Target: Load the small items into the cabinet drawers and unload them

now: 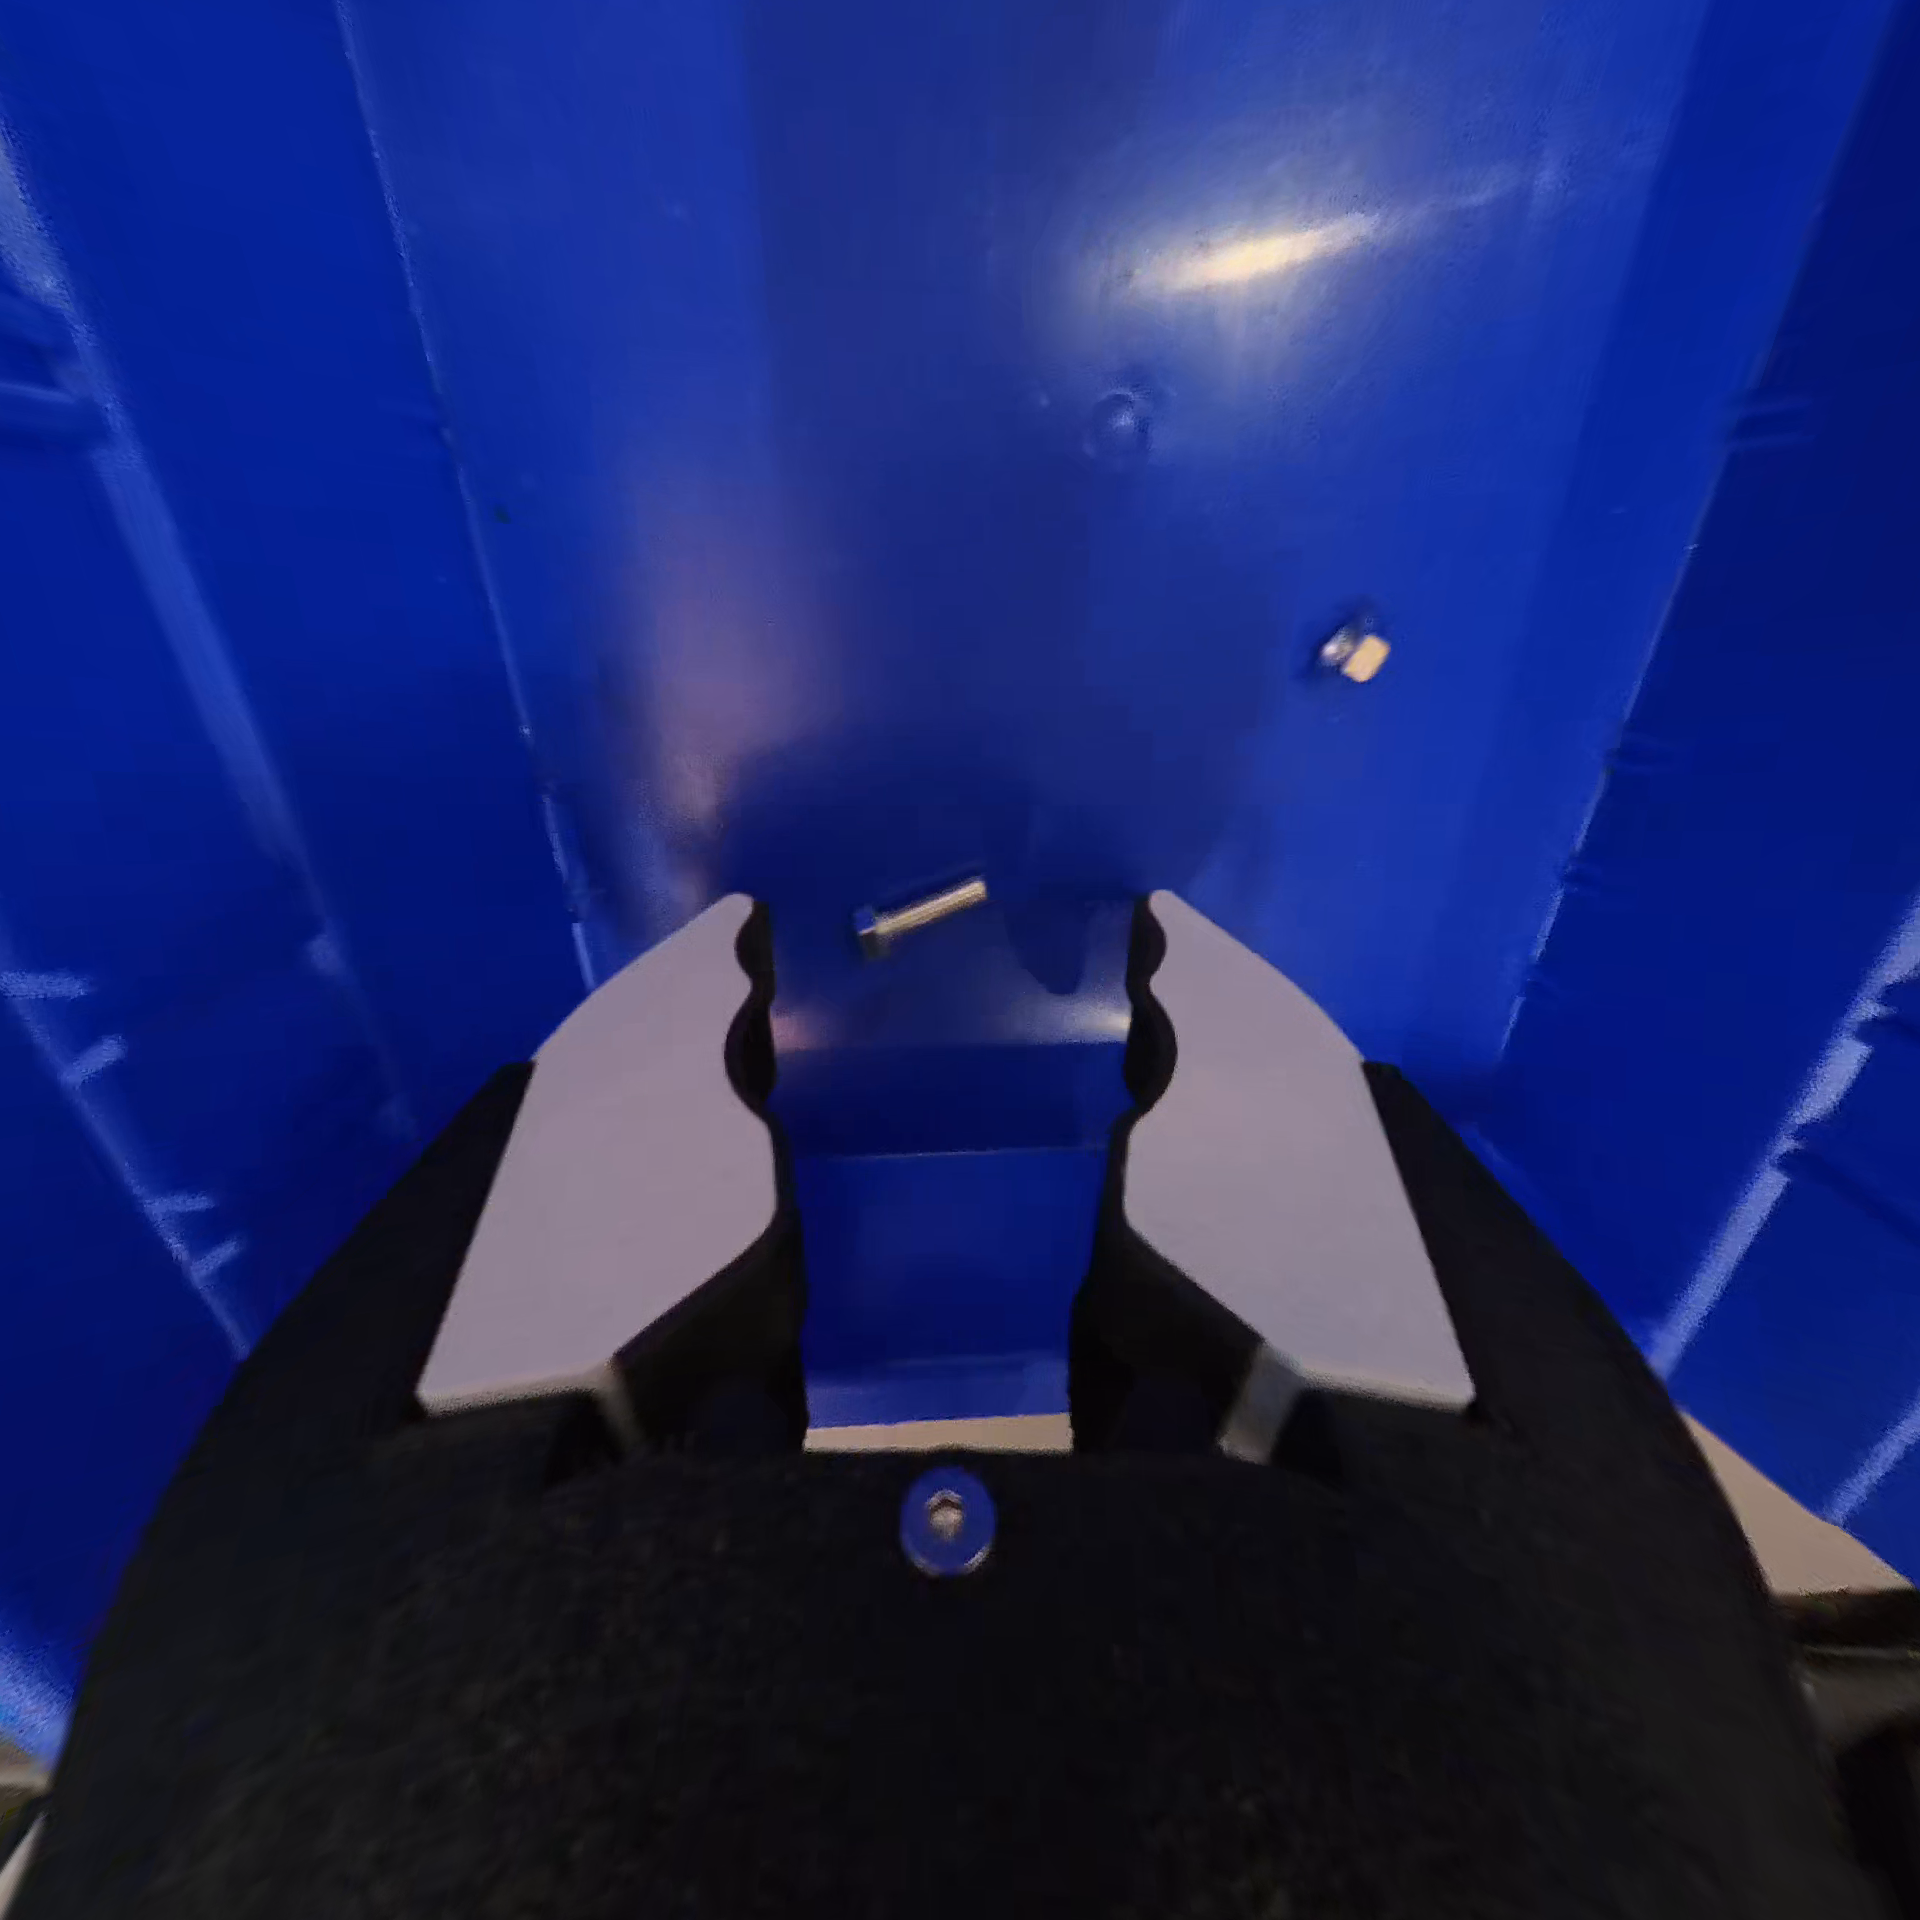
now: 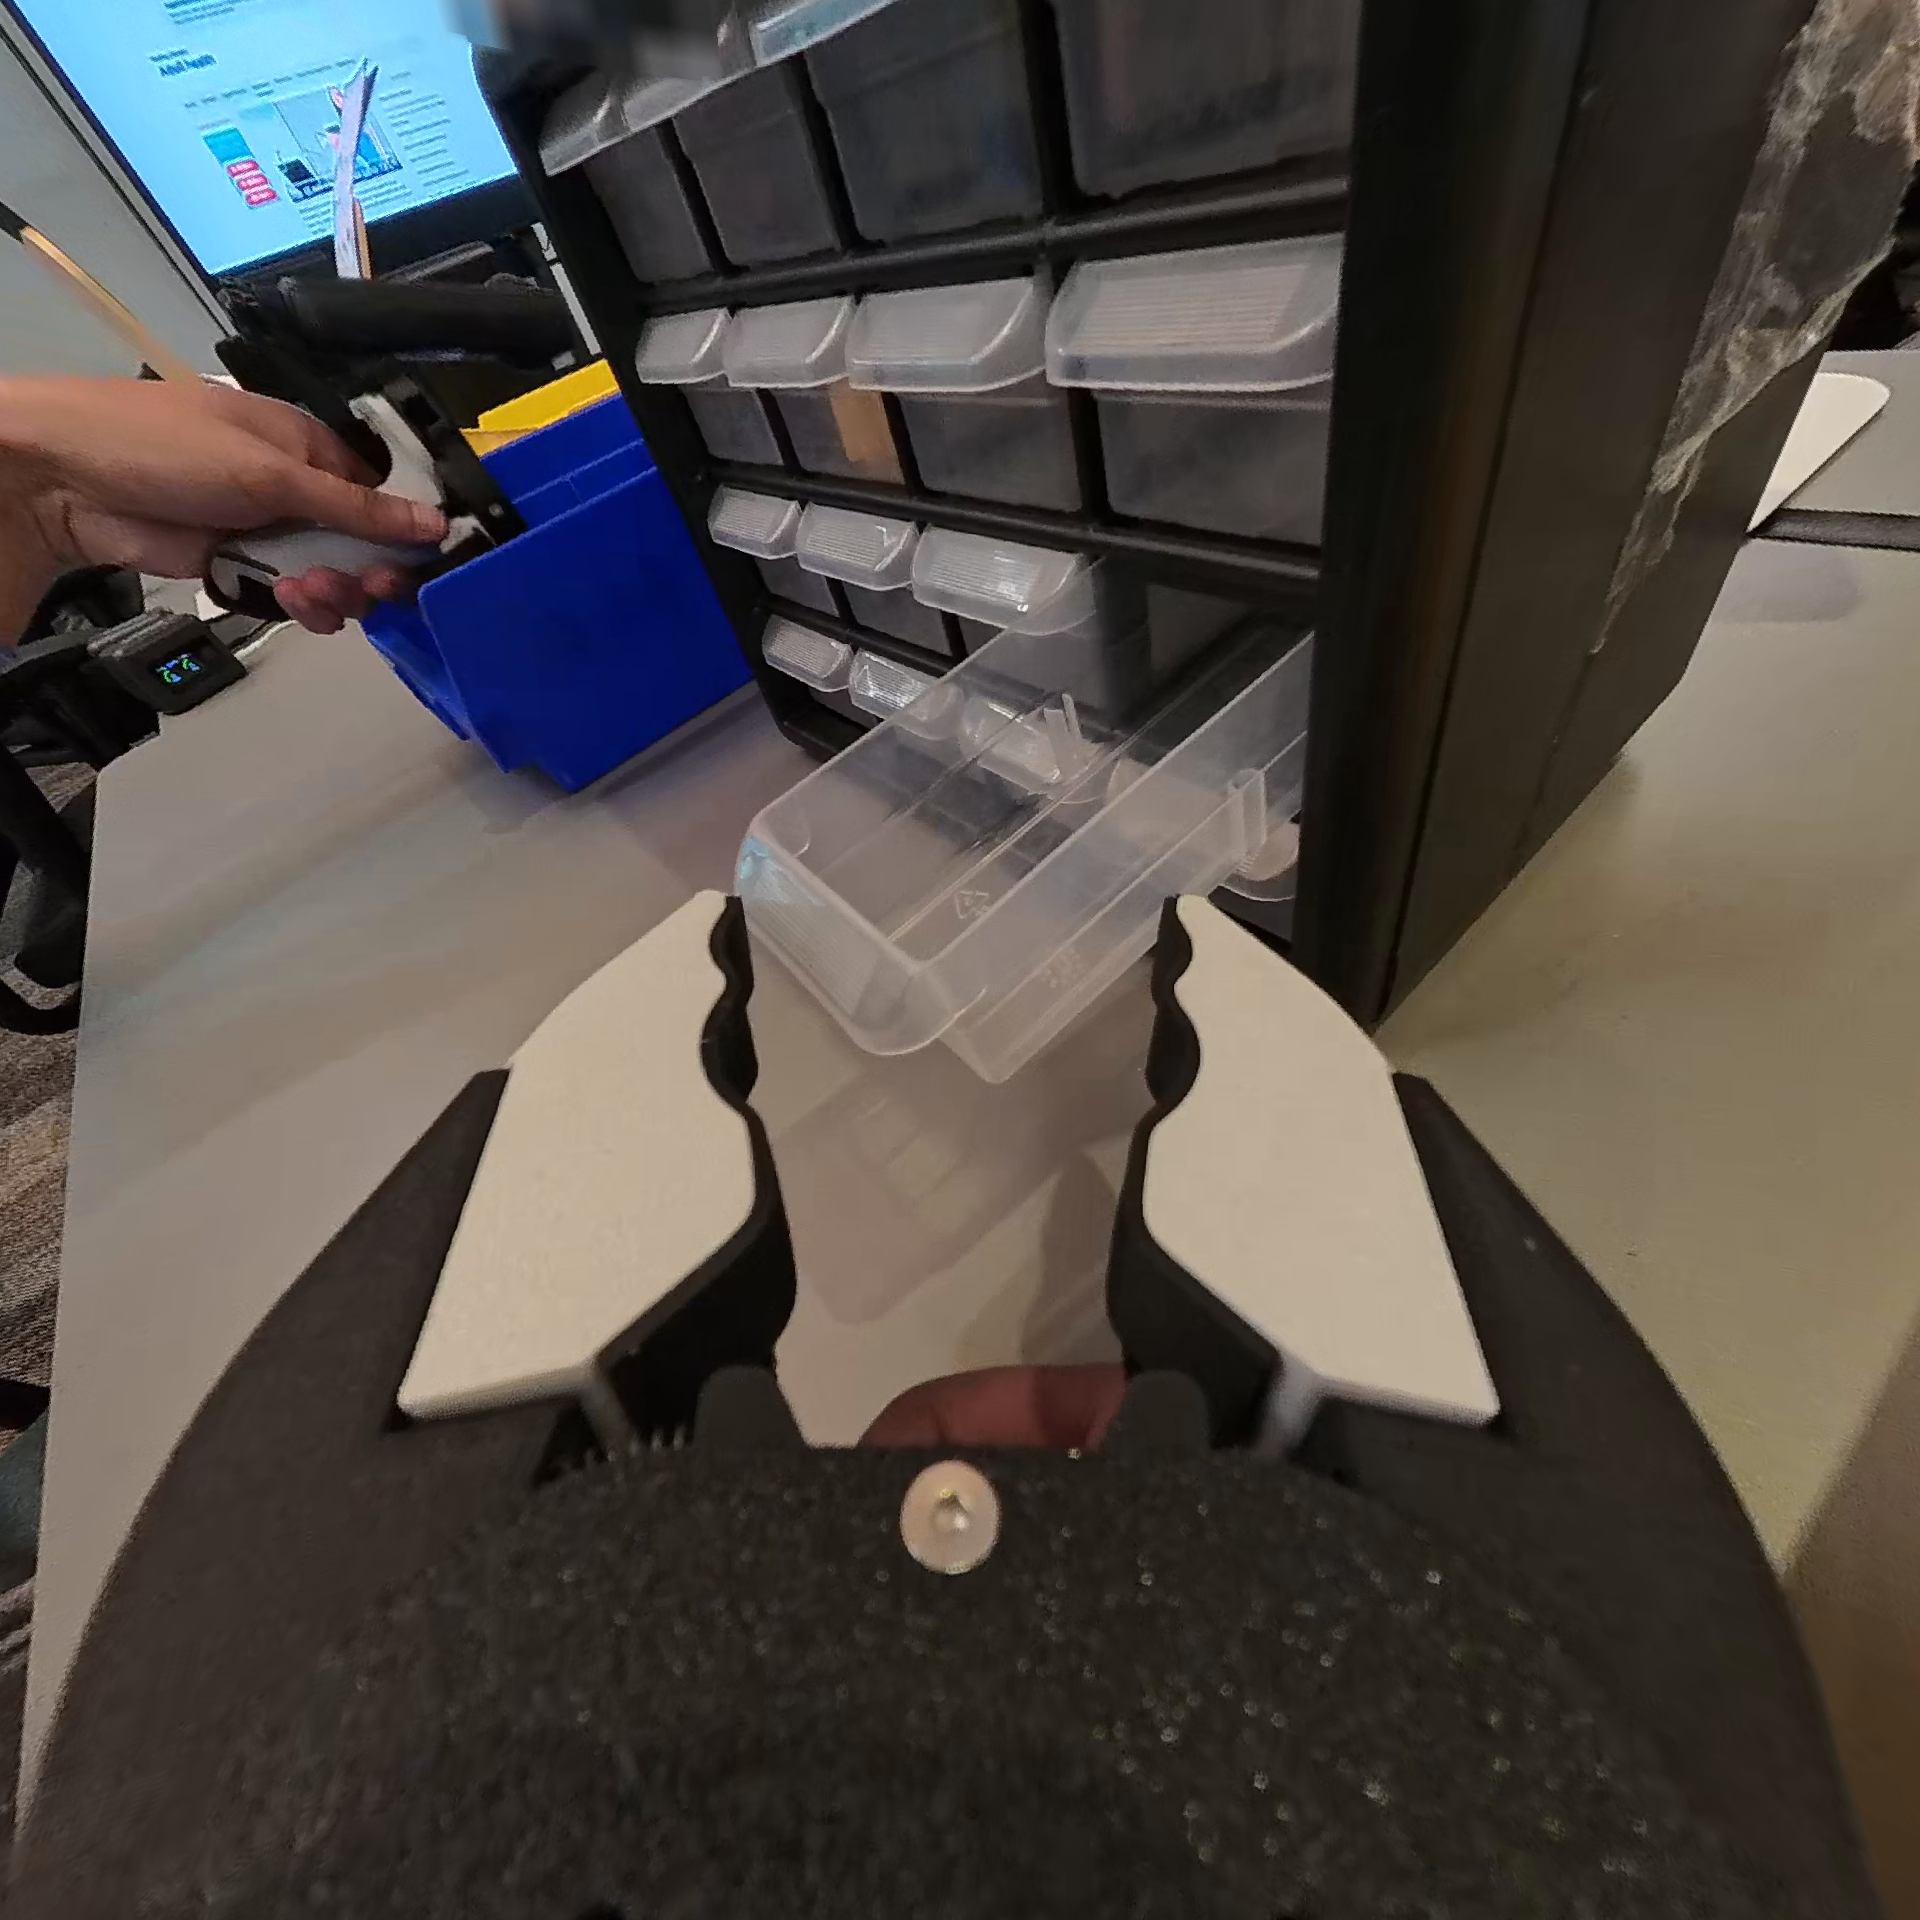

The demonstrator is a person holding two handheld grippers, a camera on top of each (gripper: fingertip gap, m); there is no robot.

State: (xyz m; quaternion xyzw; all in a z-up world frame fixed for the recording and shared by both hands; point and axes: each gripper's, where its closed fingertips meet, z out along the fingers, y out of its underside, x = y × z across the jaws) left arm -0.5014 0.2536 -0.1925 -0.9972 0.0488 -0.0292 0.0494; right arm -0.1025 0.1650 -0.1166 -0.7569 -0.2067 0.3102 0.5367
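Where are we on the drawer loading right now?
Done: one clear drawer is pulled out of the cabinet; I cannot tell if it holds anything. In hand: the left gripper is open inside the blue bin, just short of a bolt, gripping nothing. The right gripper hangs open before the drawer. Left: grab the bolt and the nut, and drop them in.

A lit monitor [image 2: 281,114] is seen behind the pale grey tabletop [image 2: 312,935]; patterned carpet [image 2: 31,1143] is glimpsed at left.
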